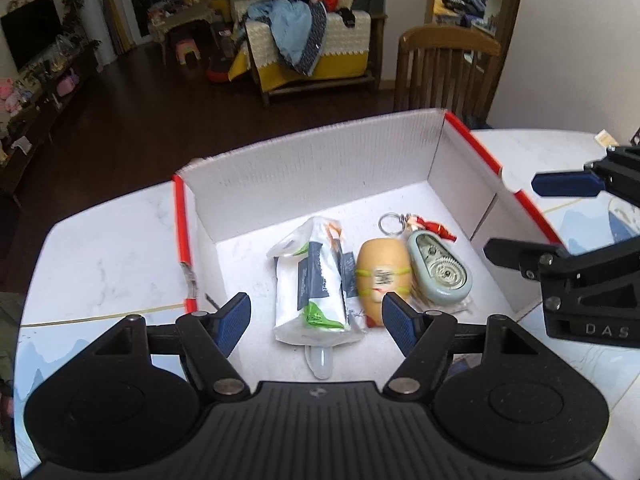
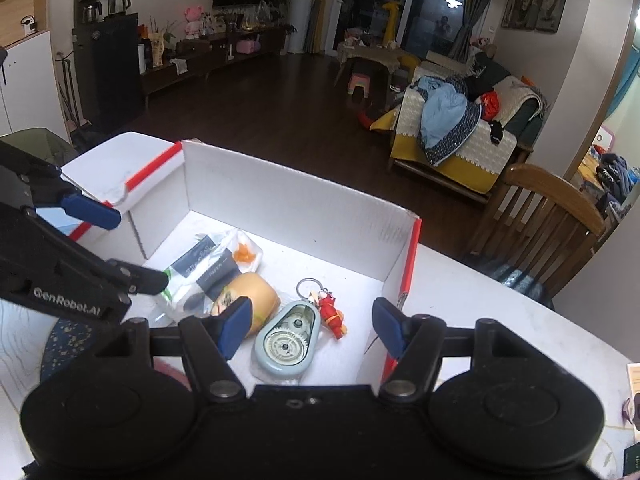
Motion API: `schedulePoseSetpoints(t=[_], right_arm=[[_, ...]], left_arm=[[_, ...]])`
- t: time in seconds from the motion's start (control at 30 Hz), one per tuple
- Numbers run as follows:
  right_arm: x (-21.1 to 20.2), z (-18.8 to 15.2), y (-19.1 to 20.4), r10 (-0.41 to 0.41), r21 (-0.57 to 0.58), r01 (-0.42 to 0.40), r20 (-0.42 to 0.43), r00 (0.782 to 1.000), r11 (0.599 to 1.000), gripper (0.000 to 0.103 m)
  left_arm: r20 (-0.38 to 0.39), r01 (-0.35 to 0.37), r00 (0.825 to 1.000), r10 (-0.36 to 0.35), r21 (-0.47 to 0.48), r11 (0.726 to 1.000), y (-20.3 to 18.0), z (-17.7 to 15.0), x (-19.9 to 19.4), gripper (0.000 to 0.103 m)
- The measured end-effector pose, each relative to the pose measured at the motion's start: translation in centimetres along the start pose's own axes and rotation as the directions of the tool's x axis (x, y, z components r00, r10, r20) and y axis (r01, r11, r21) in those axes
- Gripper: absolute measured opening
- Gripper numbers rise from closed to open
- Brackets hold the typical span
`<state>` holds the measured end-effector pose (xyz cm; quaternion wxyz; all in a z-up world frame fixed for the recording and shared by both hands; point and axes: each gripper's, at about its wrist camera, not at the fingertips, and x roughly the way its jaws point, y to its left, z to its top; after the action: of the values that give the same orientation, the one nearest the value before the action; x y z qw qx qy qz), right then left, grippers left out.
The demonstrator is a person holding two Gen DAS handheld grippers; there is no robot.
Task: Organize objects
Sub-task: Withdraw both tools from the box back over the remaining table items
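Objects for sorting lie together on the floor of a white cardboard box (image 1: 320, 160), and both tools hang above them with nothing in their grasp. The left gripper (image 1: 316, 316) has its blue pads spread wide; the white tissue packet (image 1: 316, 284) lies on the box floor below the gap between them, clear of both pads. The right gripper (image 2: 310, 326) is likewise parted, its pads standing apart over the pale blue gear-window case (image 2: 286, 340), touching nothing. In the left wrist view the right gripper (image 1: 520, 220) reaches in from the right edge over the box's side wall; in the right wrist view the left gripper (image 2: 128, 248) comes in from the left in the same way.

Outward from the tools, the things sit in a row at the near side of the box. The tissue packet is on the left, with what seems to be a clear plastic piece poking out from under its near end, though blur makes that hard to confirm. Just beside it on the right lies a tan oval object (image 1: 382, 276) with a label and yellow bands. Next to that is the gear-window case (image 1: 440, 268). By its far end lie a small red figure (image 2: 332, 312) and a metal key ring (image 1: 390, 224).

The box has red edges and rests on a white marble-patterned table (image 1: 112, 252). Beyond the table stand a wooden chair (image 1: 448, 68) and a sofa (image 1: 312, 44) heaped with clothes.
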<state>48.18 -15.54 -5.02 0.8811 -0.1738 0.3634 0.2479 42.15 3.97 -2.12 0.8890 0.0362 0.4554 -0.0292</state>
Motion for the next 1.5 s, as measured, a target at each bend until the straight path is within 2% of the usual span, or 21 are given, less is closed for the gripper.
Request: schedulePoseSetpoints(t=[0.2, 0.4, 0.77, 0.83, 0.9, 1.13, 1.37, 1.5], right_arm=[[-2.3, -0.2, 0.7, -0.001, -0.006, 0.001, 0.027, 1.000, 1.000, 0.066], [-5.2, -0.5, 1.1, 0.026, 0.040, -0.029, 0.062, 0.998, 0.999, 0.069], [-10.0, -2.3, 2.9, 0.071, 0.079, -0.081, 0.114, 0.991, 0.994, 0.074], [-10.8, -2.7, 3.2, 0.085, 0.086, -0.096, 0.121, 0.989, 0.992, 0.076], [-11.5, -3.2, 3.4, 0.095, 0.095, -0.108, 0.129, 0.987, 0.990, 0.080], [-12.7, -4.5, 4.2, 0.100, 0.099, -0.113, 0.131, 0.986, 0.989, 0.084], [-14.0, -6.6, 4.7, 0.118, 0.107, -0.135, 0.146, 0.982, 0.985, 0.102], [-14.1, -7.7, 5.3, 0.124, 0.096, -0.139, 0.143, 0.982, 0.986, 0.103]], left_arm=[[0.067, 0.002, 0.998, -0.001, -0.011, 1.000, -0.2, -0.6, -3.4, 0.072], [0.127, 0.011, 0.992, -0.007, -0.031, 0.999, -0.3, -1.5, -6.9, 0.072], [0.181, 0.035, 0.983, -0.030, -0.028, 0.999, -1.3, -4.4, -11.1, 0.072], [0.185, 0.038, 0.982, -0.032, -0.029, 0.999, -1.5, -5.1, -11.6, 0.072], [0.193, 0.040, 0.981, -0.033, -0.031, 0.999, -1.5, -5.9, -12.2, 0.082], [0.205, 0.050, 0.978, -0.041, -0.039, 0.998, -1.5, -8.2, -13.5, 0.082], [0.224, 0.038, 0.974, -0.022, -0.065, 0.997, -1.2, -10.1, -14.2, 0.082], [0.226, 0.043, 0.974, -0.023, -0.084, 0.995, -1.1, -11.5, -14.4, 0.083]])
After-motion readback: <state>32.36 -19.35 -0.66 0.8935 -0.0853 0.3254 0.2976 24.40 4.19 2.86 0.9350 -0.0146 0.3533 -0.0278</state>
